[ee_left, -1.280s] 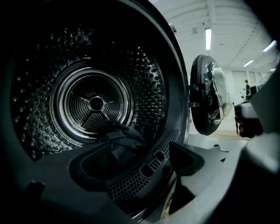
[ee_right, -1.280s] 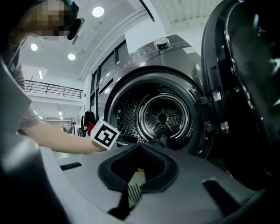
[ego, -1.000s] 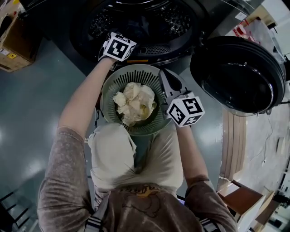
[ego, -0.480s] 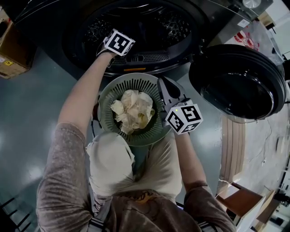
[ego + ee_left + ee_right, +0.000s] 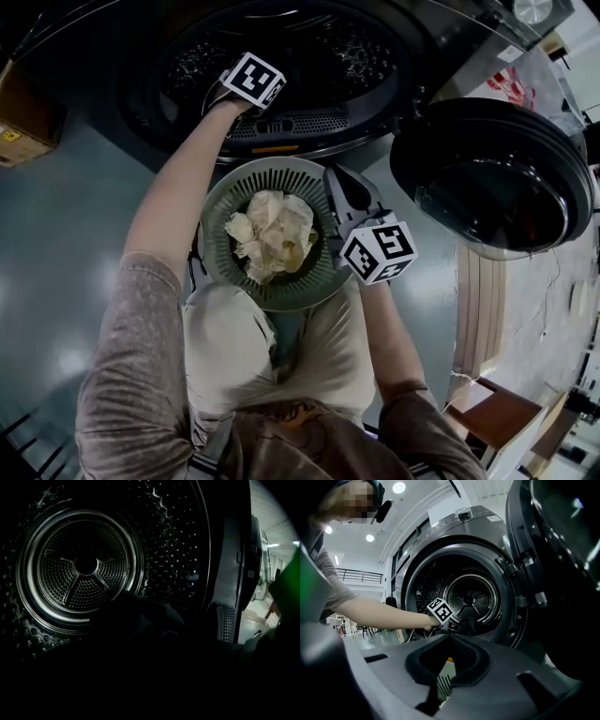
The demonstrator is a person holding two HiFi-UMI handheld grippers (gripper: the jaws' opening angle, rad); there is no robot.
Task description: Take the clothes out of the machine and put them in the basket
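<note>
The dark washing machine [image 5: 281,131] stands open at the top of the head view. My left gripper [image 5: 255,82] reaches into its drum [image 5: 84,566]. A dark garment [image 5: 136,618] lies on the drum floor right in front of it. Its jaws have just been closing, but they are lost in the dark, so I cannot tell whether the garment is between them. The right gripper view shows the left gripper [image 5: 449,623] beside dark cloth [image 5: 471,620]. A round green basket [image 5: 225,202] holds crumpled cream clothes [image 5: 272,234]. My right gripper [image 5: 336,178] hovers over its right rim, shut and empty.
The machine's round door [image 5: 497,178] hangs open at the right, close to my right hand. The person's knees [image 5: 234,337] press against the basket's near side. A cardboard box [image 5: 23,117] sits on the grey floor at the far left. A wooden stool [image 5: 497,412] stands at the lower right.
My left gripper has moved from the drum's rim deeper into the machine. My right gripper has hardly shifted over the basket's rim.
</note>
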